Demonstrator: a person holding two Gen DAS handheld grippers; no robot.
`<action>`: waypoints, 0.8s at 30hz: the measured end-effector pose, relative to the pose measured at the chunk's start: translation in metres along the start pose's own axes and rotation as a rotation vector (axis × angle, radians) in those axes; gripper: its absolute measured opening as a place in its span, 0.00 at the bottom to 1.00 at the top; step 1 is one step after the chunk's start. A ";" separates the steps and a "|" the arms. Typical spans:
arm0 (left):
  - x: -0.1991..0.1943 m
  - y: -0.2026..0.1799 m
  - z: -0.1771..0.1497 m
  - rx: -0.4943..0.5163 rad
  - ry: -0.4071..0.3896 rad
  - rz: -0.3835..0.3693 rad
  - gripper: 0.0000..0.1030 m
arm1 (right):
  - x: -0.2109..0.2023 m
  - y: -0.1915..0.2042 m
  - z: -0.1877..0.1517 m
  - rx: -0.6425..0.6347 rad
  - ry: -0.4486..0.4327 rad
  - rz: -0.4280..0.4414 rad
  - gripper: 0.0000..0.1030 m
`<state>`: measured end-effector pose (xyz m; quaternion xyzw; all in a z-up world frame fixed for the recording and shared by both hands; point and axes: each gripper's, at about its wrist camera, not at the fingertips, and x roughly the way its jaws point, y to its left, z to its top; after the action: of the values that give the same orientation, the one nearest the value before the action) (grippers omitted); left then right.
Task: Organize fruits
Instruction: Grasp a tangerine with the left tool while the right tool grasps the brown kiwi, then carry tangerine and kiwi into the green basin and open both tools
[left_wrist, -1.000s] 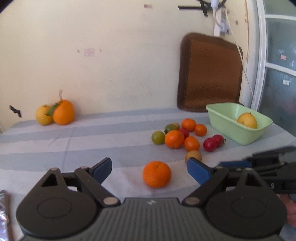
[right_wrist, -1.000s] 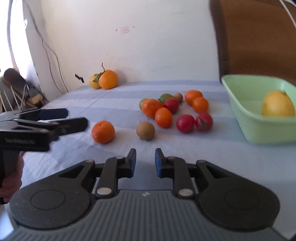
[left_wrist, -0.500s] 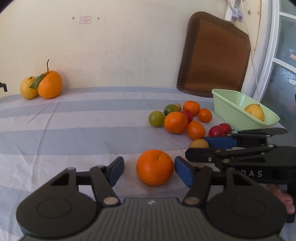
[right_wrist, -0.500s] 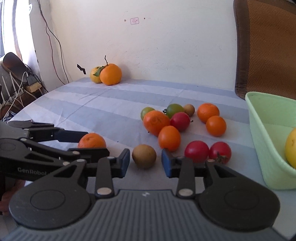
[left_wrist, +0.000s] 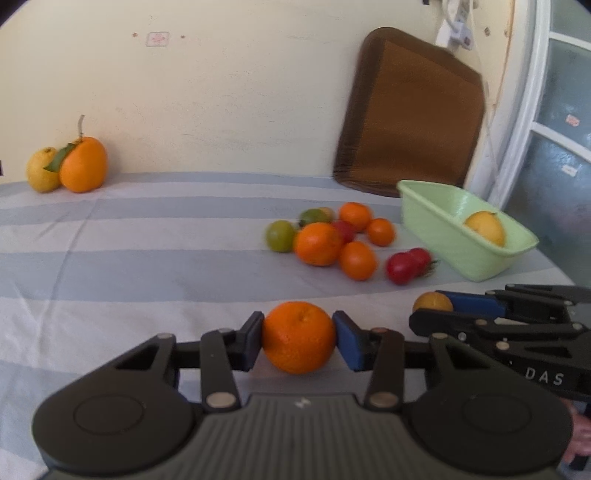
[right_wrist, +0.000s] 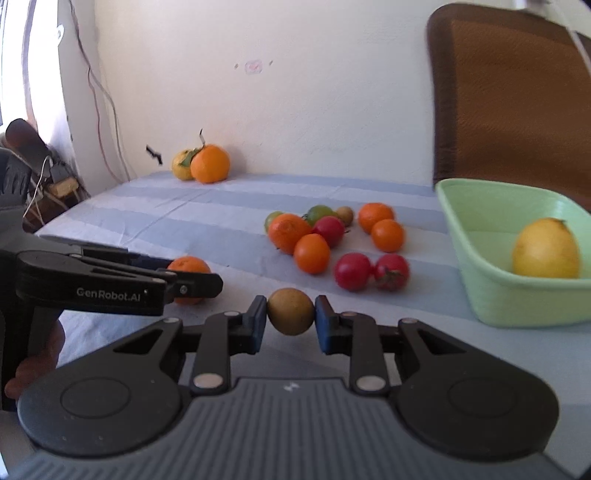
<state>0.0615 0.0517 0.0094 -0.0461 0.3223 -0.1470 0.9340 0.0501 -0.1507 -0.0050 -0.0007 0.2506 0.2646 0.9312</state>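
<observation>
My left gripper (left_wrist: 298, 338) is shut on an orange (left_wrist: 298, 341) on the striped cloth; it also shows in the right wrist view (right_wrist: 188, 266). My right gripper (right_wrist: 290, 314) is shut on a small brown kiwi-like fruit (right_wrist: 290, 311), also visible in the left wrist view (left_wrist: 432, 302). A cluster of oranges, green fruits and red tomatoes (left_wrist: 332, 240) lies beyond. A light green basin (left_wrist: 476, 258) at the right holds a yellow lemon (left_wrist: 484, 227); it also shows in the right wrist view (right_wrist: 491, 288).
A big orange with a leaf and a yellow fruit (left_wrist: 70, 166) stand by the wall at the far left. A brown cushion (left_wrist: 410, 114) leans on the wall behind the basin. A window frame (left_wrist: 524, 110) is at the right.
Both grippers moved forward and closed: the left onto the orange, the right onto the brown fruit. Both were open around these fruits half a second ago.
</observation>
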 end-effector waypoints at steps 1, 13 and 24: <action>-0.001 -0.006 0.002 0.002 -0.004 -0.016 0.40 | -0.006 -0.003 0.000 0.005 -0.022 -0.008 0.29; 0.032 -0.121 0.079 0.125 -0.086 -0.210 0.40 | -0.071 -0.084 0.008 0.125 -0.245 -0.277 0.30; 0.093 -0.166 0.084 0.174 -0.008 -0.202 0.40 | -0.069 -0.121 -0.001 0.120 -0.229 -0.333 0.30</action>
<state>0.1422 -0.1353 0.0511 0.0020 0.2984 -0.2677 0.9161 0.0590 -0.2889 0.0108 0.0432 0.1547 0.0898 0.9829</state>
